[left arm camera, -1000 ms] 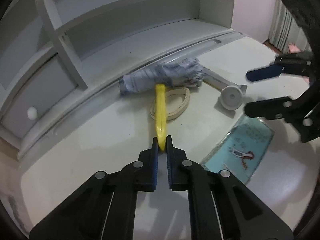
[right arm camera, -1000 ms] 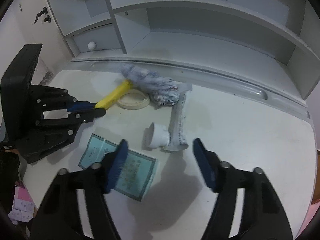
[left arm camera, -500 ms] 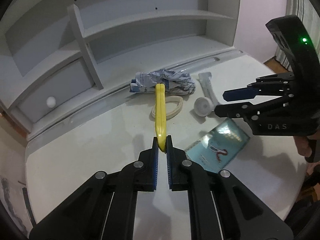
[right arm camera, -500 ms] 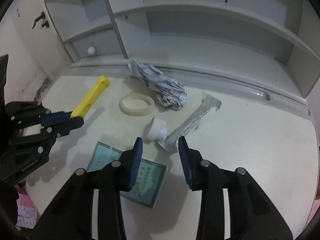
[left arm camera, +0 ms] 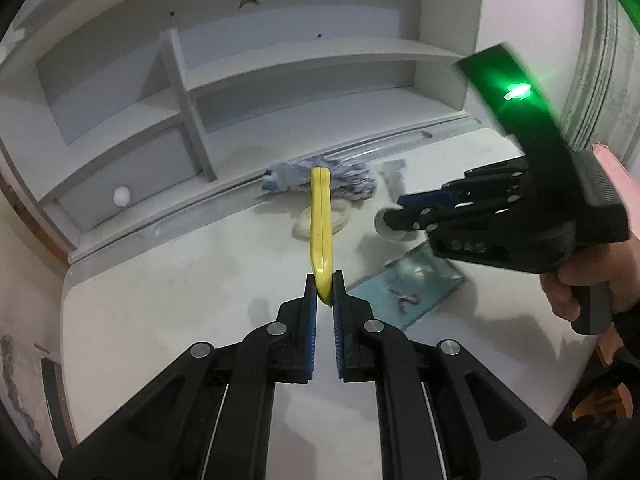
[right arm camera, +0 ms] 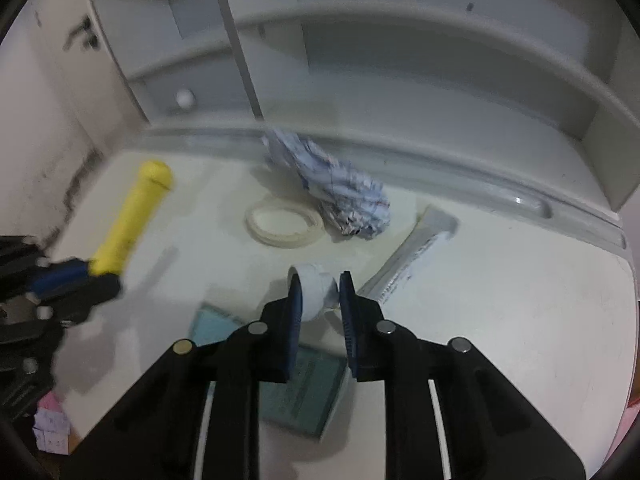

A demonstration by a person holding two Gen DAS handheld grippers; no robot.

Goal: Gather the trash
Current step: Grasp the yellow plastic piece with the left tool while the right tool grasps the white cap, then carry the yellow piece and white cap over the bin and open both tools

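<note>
Up front — crumpled blue-white wrapper point(right arm camera: 340, 196)

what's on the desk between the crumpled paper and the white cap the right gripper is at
In the right wrist view, the tape ring lies left of that line; the stretch from the crumpled paper to the white cap is bare desk.

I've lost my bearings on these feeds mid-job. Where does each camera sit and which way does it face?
Left wrist: behind the left gripper, facing the shelf unit across the table; shows its fingers clamping the yellow handle, the right gripper and the hand holding it.
Right wrist: behind the right gripper, facing the same shelves; its fingers flank the white cap.
Shared: yellow handle, tape ring, crumpled wrapper, teal packet.
</note>
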